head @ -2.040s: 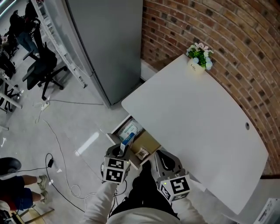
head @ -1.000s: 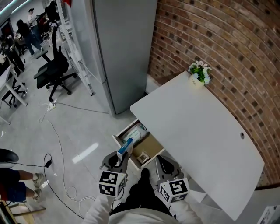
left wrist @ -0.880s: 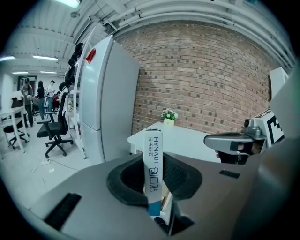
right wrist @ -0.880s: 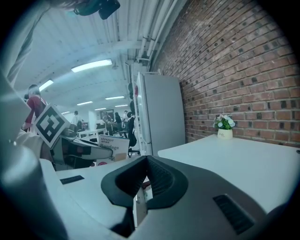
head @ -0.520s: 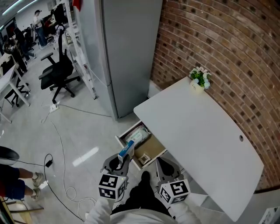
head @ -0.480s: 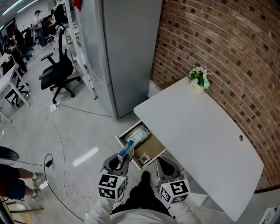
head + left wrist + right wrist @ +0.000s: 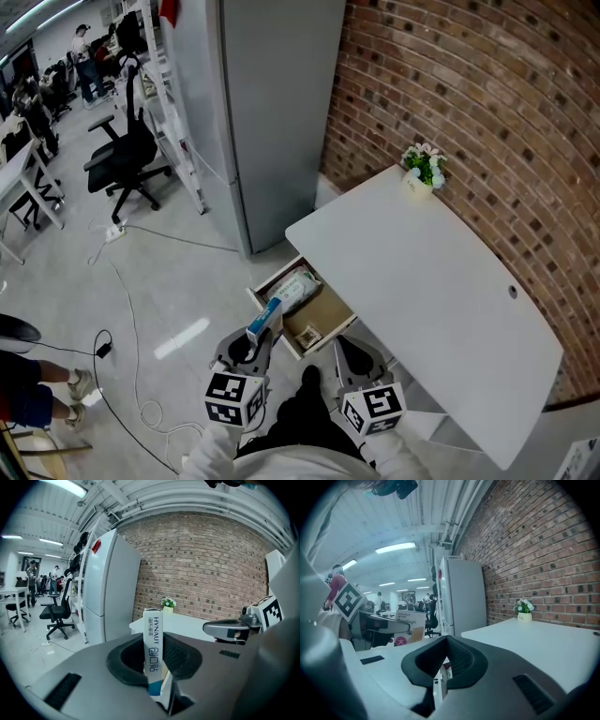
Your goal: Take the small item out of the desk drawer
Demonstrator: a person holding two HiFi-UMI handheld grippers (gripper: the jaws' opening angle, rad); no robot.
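Here the left gripper [image 7: 257,341] pinches the little box [image 7: 265,317] tight, just by the open drawer [image 7: 330,307]. The right gripper [image 7: 353,354] has its 2 jaws closed on nothing.

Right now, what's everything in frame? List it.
desk: 1, white, along the brick wall
drawer: 1, open, desk's near-left side
packet: 1, white-teal, drawer's far end
small brown item: 1, drawer's near end
potted flowers: 1, green-pink, desk's far corner
refrigerator: 1, grey, left of desk
office chair: 1, black, floor far left
cables: several, white and black, floor left of drawer
bandage box: 1, blue-white, above drawer's front
left gripper: 1, grey, shut on the bandage box
right gripper: 1, grey, fingers together, empty
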